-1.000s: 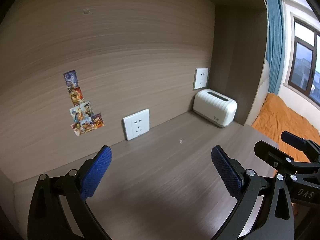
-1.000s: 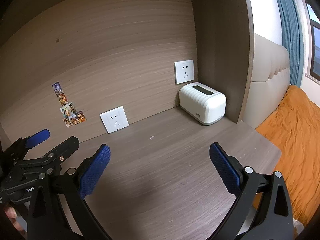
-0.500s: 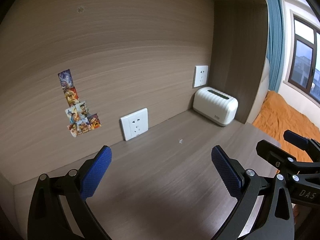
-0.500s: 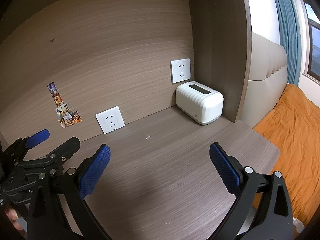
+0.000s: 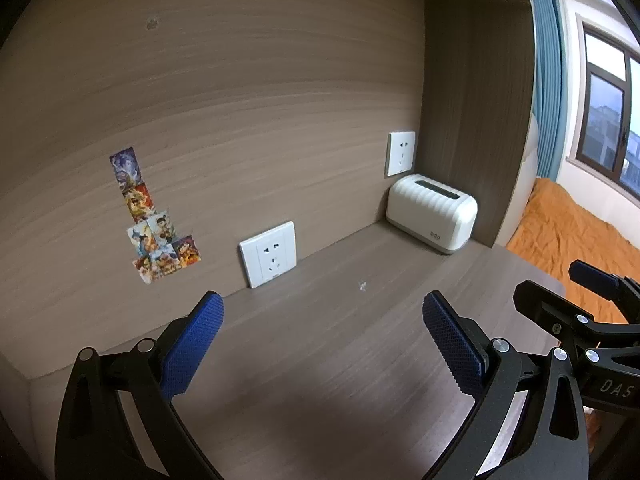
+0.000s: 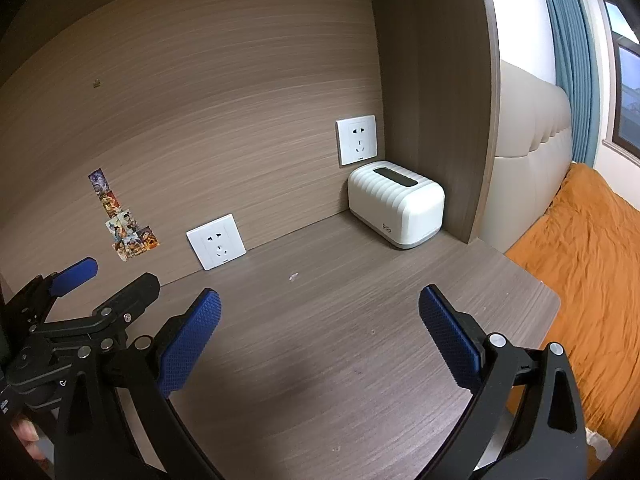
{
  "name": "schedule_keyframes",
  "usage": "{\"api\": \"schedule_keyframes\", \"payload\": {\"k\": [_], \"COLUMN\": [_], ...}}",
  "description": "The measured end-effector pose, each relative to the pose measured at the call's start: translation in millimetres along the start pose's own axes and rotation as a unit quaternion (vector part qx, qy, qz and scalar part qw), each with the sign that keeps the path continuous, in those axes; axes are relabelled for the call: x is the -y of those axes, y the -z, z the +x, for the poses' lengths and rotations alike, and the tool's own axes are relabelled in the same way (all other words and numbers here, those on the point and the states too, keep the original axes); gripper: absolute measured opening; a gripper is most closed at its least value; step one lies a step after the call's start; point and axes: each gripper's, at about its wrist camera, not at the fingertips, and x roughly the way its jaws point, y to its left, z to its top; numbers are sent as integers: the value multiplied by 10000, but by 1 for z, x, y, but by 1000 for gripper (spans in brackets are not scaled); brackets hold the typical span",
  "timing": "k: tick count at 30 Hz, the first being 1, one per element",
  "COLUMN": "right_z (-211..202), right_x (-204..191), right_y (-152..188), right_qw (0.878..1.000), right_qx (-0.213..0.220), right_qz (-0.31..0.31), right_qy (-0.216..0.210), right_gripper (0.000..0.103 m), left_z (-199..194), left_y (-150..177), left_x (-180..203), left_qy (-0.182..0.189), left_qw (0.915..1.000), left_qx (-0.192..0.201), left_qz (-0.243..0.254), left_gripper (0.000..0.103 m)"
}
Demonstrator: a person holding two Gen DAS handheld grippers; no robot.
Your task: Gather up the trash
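You held both tools over the brown wooden desk (image 5: 320, 360), and neither one had anything in it. The left gripper (image 5: 322, 344) had its blue fingers (image 5: 192, 344) spread wide apart. The right gripper (image 6: 320, 336) was spread wide apart too.

The only trash I could spot was one tiny white scrap of paper (image 5: 363, 286) lying flat on the desk (it was very small, so I could not tell for sure what it was). It lay ahead of both tools, out past the blue tips, about in the middle of each gap. In the right view the scrap (image 6: 293, 277) sat between the white wall socket (image 6: 216, 241) and the white ribbed tissue box (image 6: 396, 203), well apart from both.

To do this step well, I think you needed to pick just one tool for it. You would bring it forward and low, until the scrap sat right between the blue pads. Then you would squeeze slowly, with the tips almost touching the wood, because a thin flat bit like that could slip out or get pushed away. The other tool was best kept back, out of the way.
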Motion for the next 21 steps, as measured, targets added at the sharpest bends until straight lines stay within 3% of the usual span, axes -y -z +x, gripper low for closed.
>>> {"api": "schedule_keyframes", "payload": {"k": [21], "right_z": [5], "right_x": [-3], "right_y": [2], "right_qw": [10000], "right_qx": [-53], "right_qz": [7], "right_qy": [28], "right_gripper": [99], "left_z": [7], "left_y": [3], "left_x": [-1], "left_qy": [18], "left_qw": [9999], "left_qx": [-112], "left_qz": [-25], "left_gripper": [98]}}
